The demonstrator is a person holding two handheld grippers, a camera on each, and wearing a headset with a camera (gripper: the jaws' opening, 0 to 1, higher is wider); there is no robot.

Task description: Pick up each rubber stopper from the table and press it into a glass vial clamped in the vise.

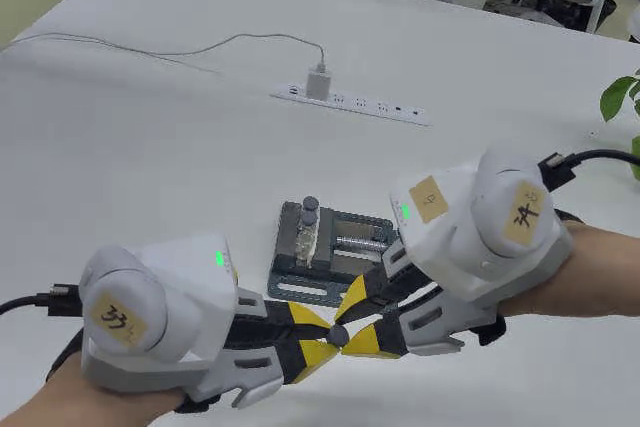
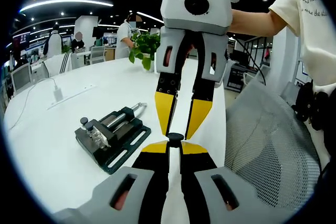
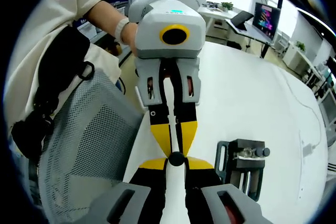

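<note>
1. The white table [image 1: 150, 147] in front of me is the work surface.
2. A dark vise [image 1: 335, 257] stands on it, nearest to me.
3. A white power strip [image 1: 350, 104] lies flat farther back, well apart from the vise.
4. A white charger [image 1: 318, 83] is plugged into the strip's left end. Its cable [image 1: 150, 50] trails left across the tabletop.

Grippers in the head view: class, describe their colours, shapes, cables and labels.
Each has a rounded white-and-grey housing, a green light, a tan handwritten sticker and a black cable at the rear. The left claw and right claw have black fingers with yellow tips. The person wears a pale short-sleeved top.
</note>
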